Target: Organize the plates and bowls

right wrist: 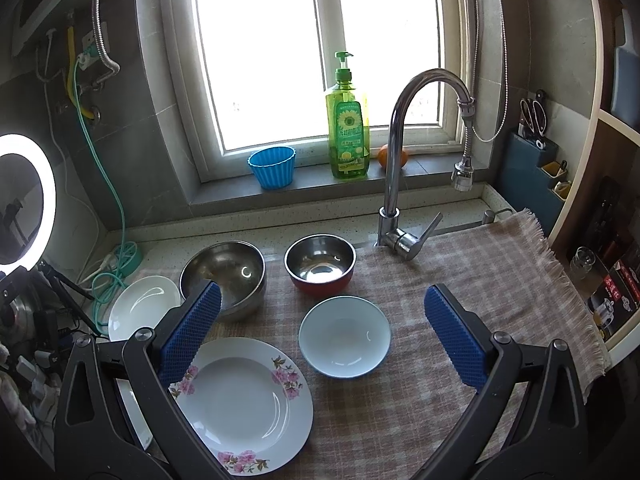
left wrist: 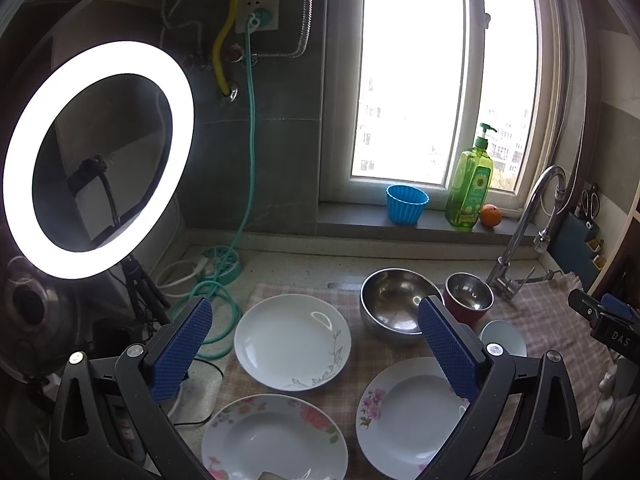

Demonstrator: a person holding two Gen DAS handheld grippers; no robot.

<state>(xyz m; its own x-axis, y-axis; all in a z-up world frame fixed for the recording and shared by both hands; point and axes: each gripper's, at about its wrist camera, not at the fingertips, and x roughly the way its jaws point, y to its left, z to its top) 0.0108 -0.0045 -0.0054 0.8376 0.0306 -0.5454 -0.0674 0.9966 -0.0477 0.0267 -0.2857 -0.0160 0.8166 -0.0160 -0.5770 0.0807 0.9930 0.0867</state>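
Observation:
My left gripper (left wrist: 315, 302) is open and empty, hovering above a white plate with a grey leaf pattern (left wrist: 292, 342). Nearer lie a rose-patterned plate (left wrist: 274, 436) and a pink-flower plate (left wrist: 408, 412). Behind them stand a large steel bowl (left wrist: 394, 304), a red-walled steel bowl (left wrist: 469, 294) and a pale blue bowl (left wrist: 504, 336). My right gripper (right wrist: 323, 288) is also open and empty, above the pale blue bowl (right wrist: 344, 336) and the pink-flower plate (right wrist: 244, 404). The large steel bowl (right wrist: 222, 276), red bowl (right wrist: 320, 264) and white plate (right wrist: 144, 306) lie beyond.
A checked cloth (right wrist: 460, 264) covers the counter under the dishes. A faucet (right wrist: 394, 184) rises behind it. On the windowsill stand a green soap bottle (right wrist: 347, 128), a blue cup (right wrist: 273, 168) and an orange (right wrist: 383, 156). A ring light (left wrist: 96, 160) and green hose (left wrist: 216, 280) crowd the left.

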